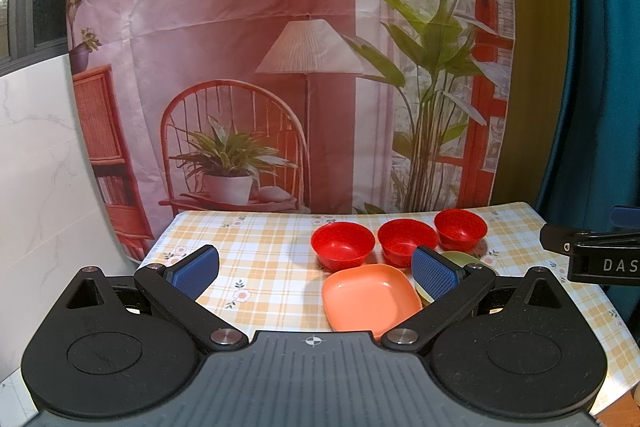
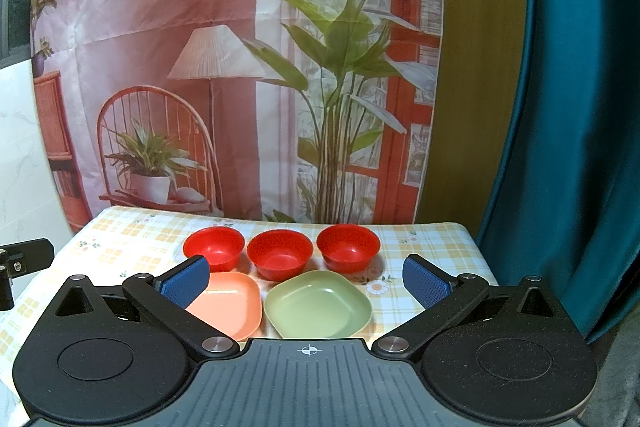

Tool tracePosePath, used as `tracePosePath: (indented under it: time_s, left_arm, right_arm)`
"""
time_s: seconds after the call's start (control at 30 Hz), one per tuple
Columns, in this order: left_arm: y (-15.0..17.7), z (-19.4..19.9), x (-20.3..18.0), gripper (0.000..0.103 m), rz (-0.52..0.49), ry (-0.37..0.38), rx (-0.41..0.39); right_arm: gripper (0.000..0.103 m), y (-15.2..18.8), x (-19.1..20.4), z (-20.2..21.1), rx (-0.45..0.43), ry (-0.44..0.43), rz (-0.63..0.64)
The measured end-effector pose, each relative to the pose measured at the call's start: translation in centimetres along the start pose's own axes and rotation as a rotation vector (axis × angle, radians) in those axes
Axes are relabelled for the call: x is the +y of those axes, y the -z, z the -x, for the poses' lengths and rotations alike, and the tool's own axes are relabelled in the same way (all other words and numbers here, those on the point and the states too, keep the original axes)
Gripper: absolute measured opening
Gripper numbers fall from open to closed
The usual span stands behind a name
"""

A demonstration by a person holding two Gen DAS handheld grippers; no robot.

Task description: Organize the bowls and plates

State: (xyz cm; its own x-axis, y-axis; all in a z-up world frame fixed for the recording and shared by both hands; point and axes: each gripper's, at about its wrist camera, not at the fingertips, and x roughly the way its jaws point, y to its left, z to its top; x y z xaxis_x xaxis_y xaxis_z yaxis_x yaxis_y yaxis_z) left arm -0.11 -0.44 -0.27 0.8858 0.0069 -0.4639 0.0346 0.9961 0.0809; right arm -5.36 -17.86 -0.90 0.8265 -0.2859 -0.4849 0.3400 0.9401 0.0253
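Three red bowls stand in a row on the checked table: left (image 2: 214, 247), middle (image 2: 279, 253), right (image 2: 348, 247). They also show in the left wrist view (image 1: 343, 244). In front of them lie an orange square plate (image 2: 230, 303) (image 1: 370, 297) and a green square plate (image 2: 318, 305), the green one mostly hidden behind a fingertip in the left wrist view (image 1: 460, 259). My left gripper (image 1: 316, 273) is open and empty, above the table's near left part. My right gripper (image 2: 306, 281) is open and empty, just in front of the two plates.
The table (image 2: 132, 231) has a yellow checked cloth and ends near the front plates. A printed backdrop (image 2: 200, 67) hangs behind it and a teal curtain (image 2: 580, 107) on the right. The right gripper's body (image 1: 600, 255) shows at the left view's right edge.
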Motion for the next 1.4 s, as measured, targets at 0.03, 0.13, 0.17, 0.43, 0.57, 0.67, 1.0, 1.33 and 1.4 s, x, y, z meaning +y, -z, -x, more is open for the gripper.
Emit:
tracePosePath:
  time_s: [0.03,0.13,0.17,0.43,0.57,0.67,1.0,1.33,1.4]
  left_arm:
    - [0.1,-0.1,0.0,0.103,0.001,-0.005,-0.003]
    - [0.3,-0.4,0.0,0.103,0.003,-0.015,-0.006]
    - [0.3,-0.5,0.0,0.103,0.002,-0.018,-0.004]
    - [0.8,-2.3,-0.3,0.103,-0.035,-0.014,0.023]
    - [1.2,-3.6,-0.2,0.103,-0.029,-0.004,0.047]
    - [1.8,-4.6,-0.2,0.103,-0.023,0.0,0.051]
    - [3.6,-7.4,-0.6,0.103,-0.037,-0.019,0.064]
    - [5.6,-9.6,-0.6,0.102,-0.042,-0.027,0.093]
    - [6.2,-10.1,-0.7,0.102,-0.05,-0.024,0.109]
  right_arm:
    - [0.103,0.0,0.0,-0.1,-0.002,-0.001,-0.003]
    - [0.103,0.4,-0.3,-0.5,-0.012,-0.006,-0.015]
    - [0.103,0.4,-0.4,-0.6,-0.013,-0.006,-0.021]
    - [0.103,1.5,-1.5,-2.3,-0.049,-0.029,-0.083]
    - [0.103,2.1,-1.5,-3.3,-0.052,-0.037,-0.08]
    - [0.103,2.5,-1.4,-4.4,-0.034,-0.02,-0.055]
    - [0.103,4.3,-1.1,-7.4,0.053,-0.01,-0.022]
    - [0.103,7.2,-2.2,-9.9,0.126,-0.045,-0.05]
    - [0.103,8.0,-2.6,-10.3,0.147,-0.048,-0.053]
